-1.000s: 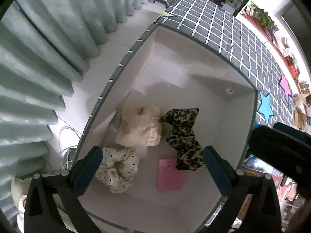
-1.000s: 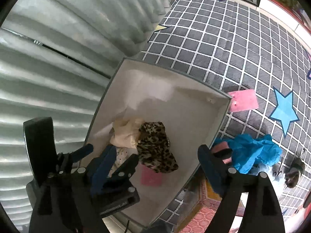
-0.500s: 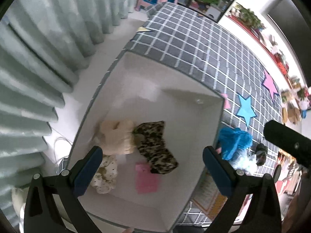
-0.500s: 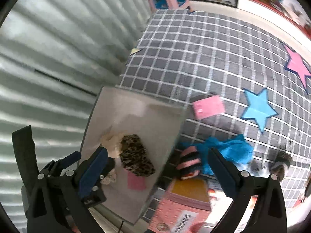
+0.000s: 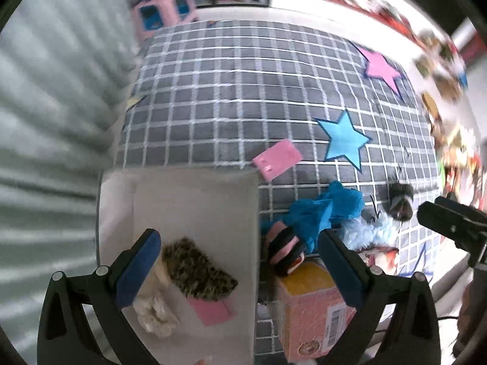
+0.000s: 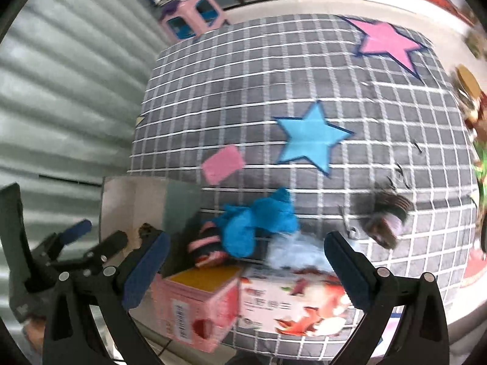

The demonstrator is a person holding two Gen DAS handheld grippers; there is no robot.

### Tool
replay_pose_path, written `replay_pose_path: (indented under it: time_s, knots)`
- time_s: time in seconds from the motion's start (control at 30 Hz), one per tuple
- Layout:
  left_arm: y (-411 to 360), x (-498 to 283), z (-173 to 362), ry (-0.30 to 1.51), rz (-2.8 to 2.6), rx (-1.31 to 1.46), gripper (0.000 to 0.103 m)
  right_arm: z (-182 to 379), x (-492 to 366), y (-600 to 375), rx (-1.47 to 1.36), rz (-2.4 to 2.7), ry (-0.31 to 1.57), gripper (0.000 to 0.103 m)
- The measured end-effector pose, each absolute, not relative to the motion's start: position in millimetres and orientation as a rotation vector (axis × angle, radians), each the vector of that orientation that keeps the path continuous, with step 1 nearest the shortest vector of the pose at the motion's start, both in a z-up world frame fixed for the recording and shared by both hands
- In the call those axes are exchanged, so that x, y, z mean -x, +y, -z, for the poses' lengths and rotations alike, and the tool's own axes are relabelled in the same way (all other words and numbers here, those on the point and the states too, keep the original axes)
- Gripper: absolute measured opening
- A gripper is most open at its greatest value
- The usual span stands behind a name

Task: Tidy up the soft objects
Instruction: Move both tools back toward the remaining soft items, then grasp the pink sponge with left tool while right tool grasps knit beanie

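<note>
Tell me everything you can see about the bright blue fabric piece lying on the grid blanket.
The bright blue crumpled fabric piece looks soft and thin, bunched into loose folds with no clear shape. It lies on the grey blanket with white grid lines, just below the blue star patch and right of the white open box. A pink-and-black striped soft item touches its left edge and pale blue fluffy material its lower right. No jaws hold it.

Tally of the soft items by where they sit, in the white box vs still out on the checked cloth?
In the white box: 3: leopard scrunchie, cream scrunchie, dotted white scrunchie.
On the checked cloth: 4: blue scrunchie, pink-and-black striped scrunchie, pale blue fluffy scrunchie, dark scrunchie.
Total: 7.
</note>
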State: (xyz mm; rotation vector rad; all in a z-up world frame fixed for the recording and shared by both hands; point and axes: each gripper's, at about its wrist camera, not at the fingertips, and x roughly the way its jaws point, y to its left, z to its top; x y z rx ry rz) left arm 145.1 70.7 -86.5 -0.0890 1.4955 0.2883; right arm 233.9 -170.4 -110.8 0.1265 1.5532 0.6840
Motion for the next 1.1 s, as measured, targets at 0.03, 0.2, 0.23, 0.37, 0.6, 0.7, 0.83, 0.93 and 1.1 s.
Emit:
replay_pose_path:
  time_s: [0.03,0.2,0.23,0.37,0.6,0.7,0.83,0.93,1.1]
  knots:
    - [64.9,-153.9,90.3,1.514,-0.259,0.053,0.103,113.7,-236.4,-178.5,-0.138,-0.672,1.557,0.103]
    - [32.8,-193.3,119.6,1.586,-0.152,-0.166,0.103,131.5,-248.0,-220.3,-0.183,-0.602,1.578,0.103]
    - [28.2,-201.1,129.2,1.604,-0.152,-0.216,0.103,136.0,-249.2,-229.3,-0.183,-0.585,1.579,0.103]
    - [22.7,-219.1,158.5,1.659,-0.150,-0.268,0.103,155.3,-251.8,-259.5,-0.211,-0.538,1.611,0.103]
    - [18.9,-238.9,212.8,1.780,-0.121,-0.332,0.103,188.2,-255.3,-295.4,-0.253,-0.465,1.678,0.103]
    - [17.1,-244.6,231.2,1.807,-0.110,-0.395,0.103,199.1,-255.9,-301.1,-0.263,-0.450,1.702,0.103]
    - [12.0,-249.8,257.4,1.850,-0.069,-0.495,0.103,211.7,-257.8,-302.7,-0.269,-0.442,1.729,0.103]
    - [8.4,-251.0,274.4,1.884,-0.048,-0.541,0.103,218.6,-260.4,-301.7,-0.269,-0.442,1.737,0.103]
    - [6.2,-249.9,296.4,1.941,-0.031,-0.555,0.102,233.7,-267.2,-303.1,-0.281,-0.429,1.760,0.103]
